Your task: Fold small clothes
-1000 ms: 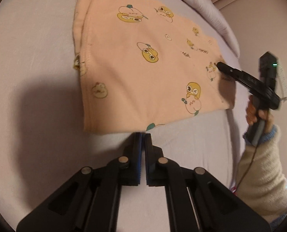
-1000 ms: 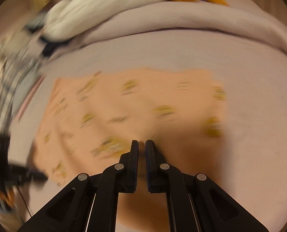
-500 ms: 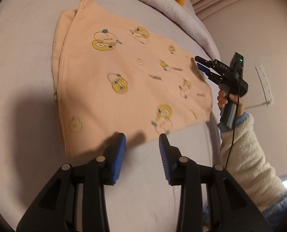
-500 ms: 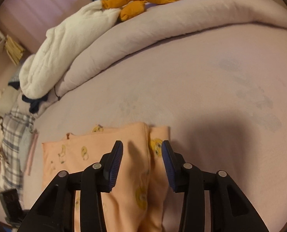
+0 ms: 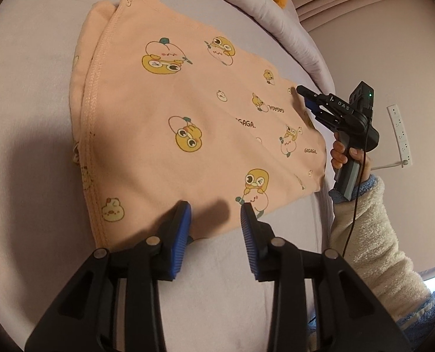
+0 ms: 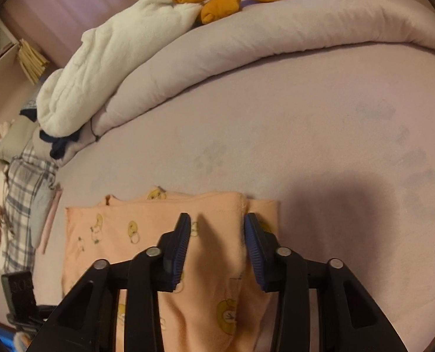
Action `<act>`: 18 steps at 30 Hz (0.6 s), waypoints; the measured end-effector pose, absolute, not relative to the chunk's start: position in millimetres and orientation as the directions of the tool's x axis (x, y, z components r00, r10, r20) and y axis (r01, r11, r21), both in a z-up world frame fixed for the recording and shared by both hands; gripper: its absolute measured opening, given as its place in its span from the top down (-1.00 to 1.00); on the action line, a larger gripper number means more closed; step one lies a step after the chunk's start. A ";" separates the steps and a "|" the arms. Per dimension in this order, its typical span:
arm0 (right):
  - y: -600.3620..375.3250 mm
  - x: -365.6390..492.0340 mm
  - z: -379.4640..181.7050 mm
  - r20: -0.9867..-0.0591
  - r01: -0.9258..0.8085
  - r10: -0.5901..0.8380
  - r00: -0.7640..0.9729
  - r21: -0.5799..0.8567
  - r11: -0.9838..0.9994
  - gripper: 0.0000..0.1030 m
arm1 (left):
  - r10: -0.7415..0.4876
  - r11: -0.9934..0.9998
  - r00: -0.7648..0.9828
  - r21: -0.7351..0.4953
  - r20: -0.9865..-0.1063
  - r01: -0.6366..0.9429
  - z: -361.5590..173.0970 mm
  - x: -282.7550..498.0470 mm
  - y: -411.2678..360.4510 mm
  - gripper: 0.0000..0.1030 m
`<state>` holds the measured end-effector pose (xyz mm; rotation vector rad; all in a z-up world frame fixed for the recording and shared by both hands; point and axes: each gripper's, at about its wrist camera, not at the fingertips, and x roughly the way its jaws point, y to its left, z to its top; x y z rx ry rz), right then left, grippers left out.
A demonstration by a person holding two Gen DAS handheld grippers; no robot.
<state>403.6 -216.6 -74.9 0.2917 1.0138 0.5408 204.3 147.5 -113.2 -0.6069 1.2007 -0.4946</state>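
Change: both claws, shut a second ago, now stand wide; you have moved in on the garment's edges.
Left claw (image 5: 216, 209): spread apart, empty, at the near edge.
Right claw (image 6: 217, 223): spread apart, empty, over the far end.
Meaning: likely lining up the next fold.
Garment: peach cotton baby garment with yellow duck prints (image 5: 194, 123), folded flat in layers on the lilac bed sheet (image 5: 26, 88).

Dim warm light, soft shadows, fisheye vignette
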 end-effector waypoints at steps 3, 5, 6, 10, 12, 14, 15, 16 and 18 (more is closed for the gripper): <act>-207.0 399.7 -68.1 -0.726 -0.346 0.531 0.438 0.409 0.844 0.89 | -0.646 0.745 0.289 -0.667 -0.707 0.034 -112.3 203.9 148.7 0.33; -203.5 396.2 -57.0 -0.722 -0.352 0.438 0.535 0.281 0.893 0.90 | -0.640 0.751 0.285 -0.659 -0.714 0.036 -111.1 203.7 148.9 0.33; -203.7 399.2 -52.9 -0.717 -0.342 0.406 0.566 0.244 0.907 0.90 | -0.637 0.755 0.283 -0.655 -0.717 0.039 -110.6 203.7 148.4 0.33; -198.9 420.7 -64.1 -0.782 -0.327 0.313 0.540 0.148 0.934 0.91 | -0.632 0.760 0.281 -0.649 -0.722 0.040 -109.5 203.1 147.9 0.33; -194.9 423.8 -71.1 -0.796 -0.335 0.317 0.515 0.154 0.930 0.91 | -0.637 0.755 0.279 -0.655 -0.719 0.033 -109.2 203.0 149.2 0.33; -199.5 424.3 -72.5 -0.796 -0.297 0.311 0.519 0.173 0.939 0.89 | -0.641 0.749 0.277 -0.663 -0.716 0.020 -106.3 202.5 150.7 0.33; -205.1 422.8 -68.5 -0.788 -0.273 0.326 0.522 0.208 0.939 0.85 | -0.641 0.748 0.280 -0.663 -0.714 0.022 -101.4 201.9 150.7 0.33; -207.5 419.1 -62.1 -0.777 -0.257 0.325 0.539 0.216 0.942 0.73 | -0.642 0.750 0.287 -0.661 -0.711 0.038 -95.3 201.4 149.8 0.33; -213.5 399.8 -42.9 -0.724 -0.258 0.321 0.610 0.201 0.945 0.63 | -0.654 0.739 0.320 -0.669 -0.685 0.079 -77.9 202.0 147.8 0.31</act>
